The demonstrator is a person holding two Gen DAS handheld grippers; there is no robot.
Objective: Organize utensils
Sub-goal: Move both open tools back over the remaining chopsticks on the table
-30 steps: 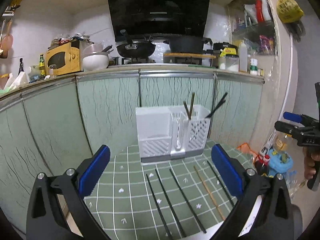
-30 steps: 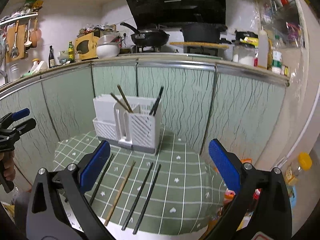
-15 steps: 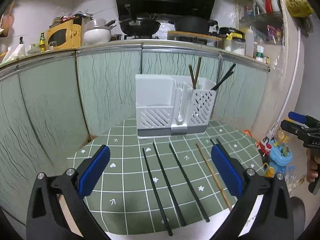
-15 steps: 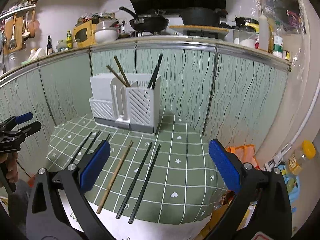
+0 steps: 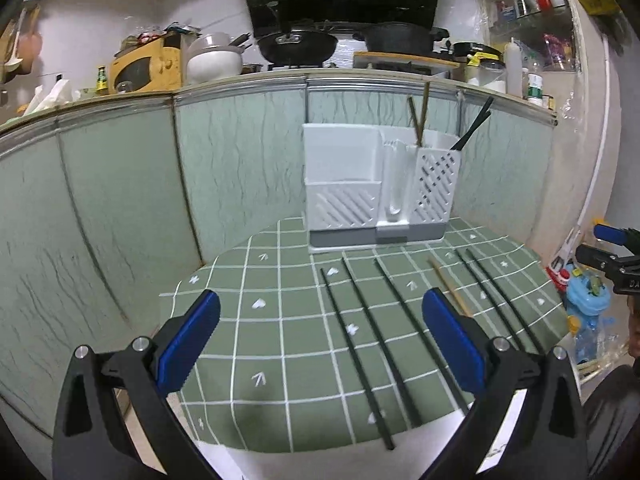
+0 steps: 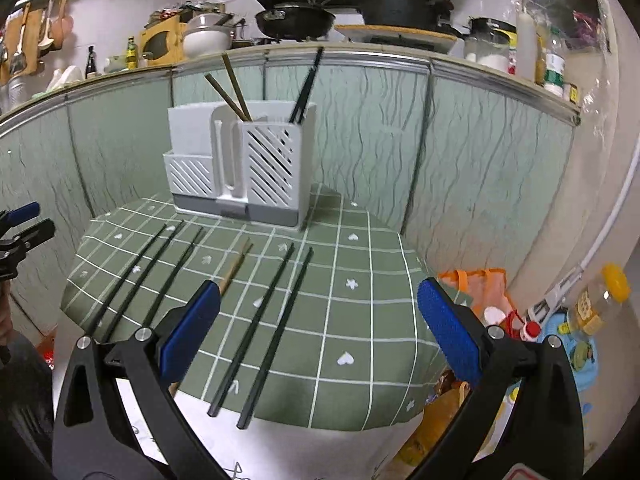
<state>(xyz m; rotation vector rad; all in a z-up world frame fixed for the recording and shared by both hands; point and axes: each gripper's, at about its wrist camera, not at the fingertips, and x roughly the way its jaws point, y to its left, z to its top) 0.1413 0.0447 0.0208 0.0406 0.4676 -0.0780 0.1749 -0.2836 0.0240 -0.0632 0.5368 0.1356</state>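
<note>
A white slotted utensil holder stands at the far edge of a small table with a green checked cloth; it also shows in the right wrist view. Two brown chopsticks and two black chopsticks stand in it. Several black chopsticks and one wooden chopstick lie side by side on the cloth. My left gripper is open and empty above the cloth's near left part. My right gripper is open and empty above the near right part, over two black chopsticks.
Green tiled counter fronts wall in the table behind and on both sides. The counter top carries a wok, a pot, bowls and bottles. Bags, bottles and a blue toy lie on the floor at the right.
Both grippers have moved forward and down toward the table; the holder and chopsticks look larger and nearer. Both stay open and empty. Nothing on the table has moved.
</note>
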